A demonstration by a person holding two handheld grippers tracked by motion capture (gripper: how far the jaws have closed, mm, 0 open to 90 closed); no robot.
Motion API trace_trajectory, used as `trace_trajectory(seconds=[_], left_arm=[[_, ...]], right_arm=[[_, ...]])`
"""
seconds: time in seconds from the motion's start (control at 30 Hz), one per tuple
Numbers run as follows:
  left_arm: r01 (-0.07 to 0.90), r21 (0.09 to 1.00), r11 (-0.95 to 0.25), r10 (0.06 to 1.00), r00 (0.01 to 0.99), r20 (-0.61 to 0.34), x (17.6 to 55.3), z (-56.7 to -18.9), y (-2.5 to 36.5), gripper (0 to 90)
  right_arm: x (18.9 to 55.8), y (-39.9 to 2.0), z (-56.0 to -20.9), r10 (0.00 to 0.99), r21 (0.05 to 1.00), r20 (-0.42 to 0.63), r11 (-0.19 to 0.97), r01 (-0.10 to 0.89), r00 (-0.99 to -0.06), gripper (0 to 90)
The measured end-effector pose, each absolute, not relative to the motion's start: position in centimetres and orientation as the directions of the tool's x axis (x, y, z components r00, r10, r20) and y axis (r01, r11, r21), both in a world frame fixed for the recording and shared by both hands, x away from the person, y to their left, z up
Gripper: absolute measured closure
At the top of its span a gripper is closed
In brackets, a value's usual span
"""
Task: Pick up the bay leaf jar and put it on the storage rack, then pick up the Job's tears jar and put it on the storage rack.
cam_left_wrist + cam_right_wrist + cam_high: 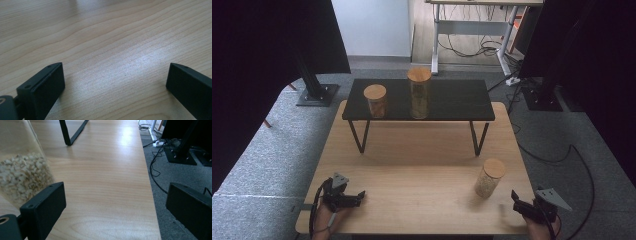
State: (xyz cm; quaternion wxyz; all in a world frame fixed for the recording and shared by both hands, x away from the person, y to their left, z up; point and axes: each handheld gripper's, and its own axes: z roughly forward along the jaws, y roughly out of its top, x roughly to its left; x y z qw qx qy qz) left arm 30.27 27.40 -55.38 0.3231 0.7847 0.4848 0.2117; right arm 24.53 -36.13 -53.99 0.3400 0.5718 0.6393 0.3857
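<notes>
A glass jar (489, 178) with a cork lid, part full of pale grains, stands on the wooden table (422, 165) at the front right. In the right gripper view the jar (20, 170) is at the left, just beyond the left jaw and outside the gap. My right gripper (515, 200) is open at the table's front right corner. Near the front left edge, my left gripper (358, 197) stands open over bare wood (112, 62). A short jar (375, 100) and a tall jar (419, 93) stand on the black shelf (452, 100).
The black shelf's metal legs (477, 137) stand on the table's far half; one leg (67, 132) is ahead of the right gripper. Grey carpet (180, 177) with cables lies off the table's right edge. Black stands and a desk frame are on the floor behind.
</notes>
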Motion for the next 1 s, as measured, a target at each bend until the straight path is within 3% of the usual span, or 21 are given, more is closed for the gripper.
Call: trace_trajectory(seconds=[0.57, 1.0], left_arm=[[0.624, 0.712, -0.322, 0.898, 0.44, 0.019, 30.3, -55.4, 27.4, 1.5], [0.624, 0.712, -0.321, 0.898, 0.44, 0.019, 30.3, -55.4, 27.4, 1.5]], right_arm=[[24.4, -36.1, -55.1, 0.992, 0.865, 0.03, 0.035, 0.5, -0.121, 2.1], [24.5, -34.9, -54.7, 0.983, 0.87, 0.028, 0.065, 0.488, -0.18, 2.2]])
